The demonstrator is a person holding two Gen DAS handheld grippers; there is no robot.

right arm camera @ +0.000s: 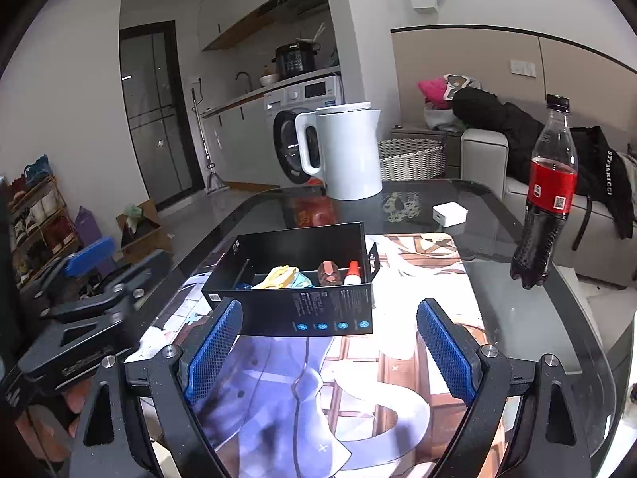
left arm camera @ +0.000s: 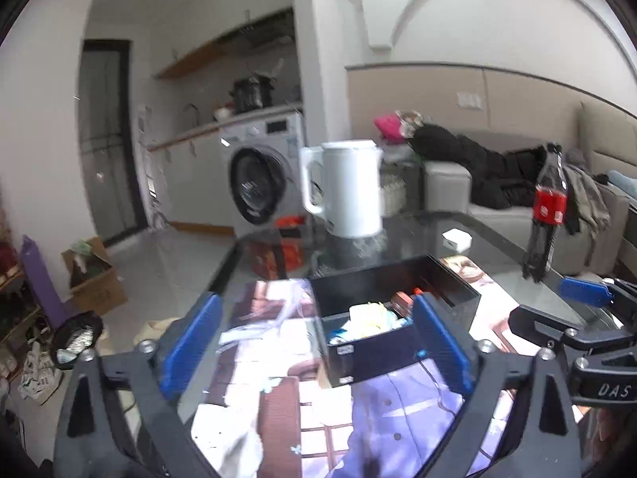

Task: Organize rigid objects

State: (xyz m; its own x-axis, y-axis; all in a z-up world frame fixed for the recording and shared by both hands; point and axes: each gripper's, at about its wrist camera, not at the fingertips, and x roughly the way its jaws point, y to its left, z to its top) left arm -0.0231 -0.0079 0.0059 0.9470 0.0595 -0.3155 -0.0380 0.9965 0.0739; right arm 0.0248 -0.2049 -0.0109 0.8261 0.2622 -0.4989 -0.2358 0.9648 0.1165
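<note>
Your left gripper point(left arm camera: 316, 342) stands wide apart and empty, near the left corner of the black box point(right arm camera: 294, 279); nothing lies between its pads. The box sits on the printed mat point(right arm camera: 358, 378) on the glass table point(right arm camera: 517, 318), open side up. Inside it, from left to right, are a yellow and teal bundle point(right arm camera: 284, 277), a brown cylinder point(right arm camera: 328, 273) and a small white tube with a red cap point(right arm camera: 352, 273). Your right gripper point(right arm camera: 332, 352) is also spread apart and empty, just short of the near wall of the box.

Judged from this layout, one placement step is finished and both grippers are free for the next item. Still outside the box are the white kettle point(right arm camera: 346, 151) at the far side, the small white adapter point(right arm camera: 449, 214) right of it, and the cola bottle point(right arm camera: 547, 195) at the far right. The adapter looks the likeliest next pick: approach it with pads apart, square to its flat sides.
</note>
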